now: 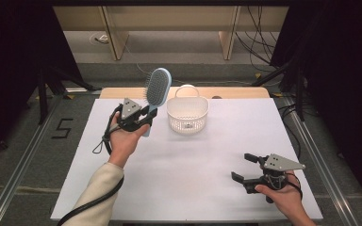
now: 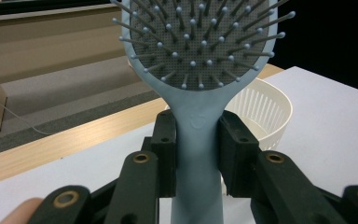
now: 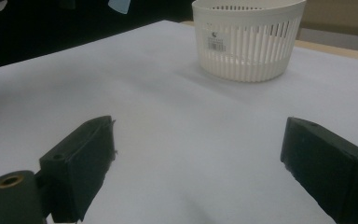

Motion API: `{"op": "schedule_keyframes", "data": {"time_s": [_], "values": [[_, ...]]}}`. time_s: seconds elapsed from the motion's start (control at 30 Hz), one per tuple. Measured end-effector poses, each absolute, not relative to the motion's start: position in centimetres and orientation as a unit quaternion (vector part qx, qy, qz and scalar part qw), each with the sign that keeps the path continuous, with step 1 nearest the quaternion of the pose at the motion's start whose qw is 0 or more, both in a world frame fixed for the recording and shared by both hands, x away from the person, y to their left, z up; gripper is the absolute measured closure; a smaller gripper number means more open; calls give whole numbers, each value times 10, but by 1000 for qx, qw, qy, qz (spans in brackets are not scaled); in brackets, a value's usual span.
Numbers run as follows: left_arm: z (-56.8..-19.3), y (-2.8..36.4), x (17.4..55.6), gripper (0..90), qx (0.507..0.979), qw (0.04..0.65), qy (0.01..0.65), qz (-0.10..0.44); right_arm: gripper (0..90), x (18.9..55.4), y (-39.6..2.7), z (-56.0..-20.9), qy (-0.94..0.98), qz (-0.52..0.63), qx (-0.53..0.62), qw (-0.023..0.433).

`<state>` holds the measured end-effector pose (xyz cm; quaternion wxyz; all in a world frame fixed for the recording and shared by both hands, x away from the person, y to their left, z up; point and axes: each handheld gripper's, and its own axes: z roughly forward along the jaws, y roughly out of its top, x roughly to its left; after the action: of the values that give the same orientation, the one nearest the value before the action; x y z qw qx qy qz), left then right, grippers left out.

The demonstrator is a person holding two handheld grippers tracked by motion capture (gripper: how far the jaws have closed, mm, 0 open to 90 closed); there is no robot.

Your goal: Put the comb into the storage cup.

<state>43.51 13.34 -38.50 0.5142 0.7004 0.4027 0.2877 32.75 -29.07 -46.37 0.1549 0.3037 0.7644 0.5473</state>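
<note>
A light-blue hairbrush (image 1: 158,88) with grey bristles stands upright in the air, just left of a white slatted basket (image 1: 187,114). My left gripper (image 1: 147,114) is shut on its handle (image 2: 198,154), and both black pads press the handle's sides. The brush head (image 2: 198,44) rises above the jaws, with the basket (image 2: 261,112) behind it to the right. My right gripper (image 1: 243,166) rests near the table's front right corner, its jaws wide apart with nothing between them. In the right gripper view the basket (image 3: 247,39) stands ahead on the white sheet.
A white sheet (image 1: 188,165) covers the table, with a wooden edge (image 1: 235,92) at the back. Dark curtains and metal rails flank the table. A black cable (image 1: 89,205) trails from the left gripper along the sleeve.
</note>
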Motion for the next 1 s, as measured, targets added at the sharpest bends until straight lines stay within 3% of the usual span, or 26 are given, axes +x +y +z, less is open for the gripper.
{"op": "schedule_keyframes", "data": {"time_s": [1.0], "values": [[-385, 131, 443, 697, 703, 508, 402, 295, 108, 327, -291, -464, 765, 547, 303, 155]]}}
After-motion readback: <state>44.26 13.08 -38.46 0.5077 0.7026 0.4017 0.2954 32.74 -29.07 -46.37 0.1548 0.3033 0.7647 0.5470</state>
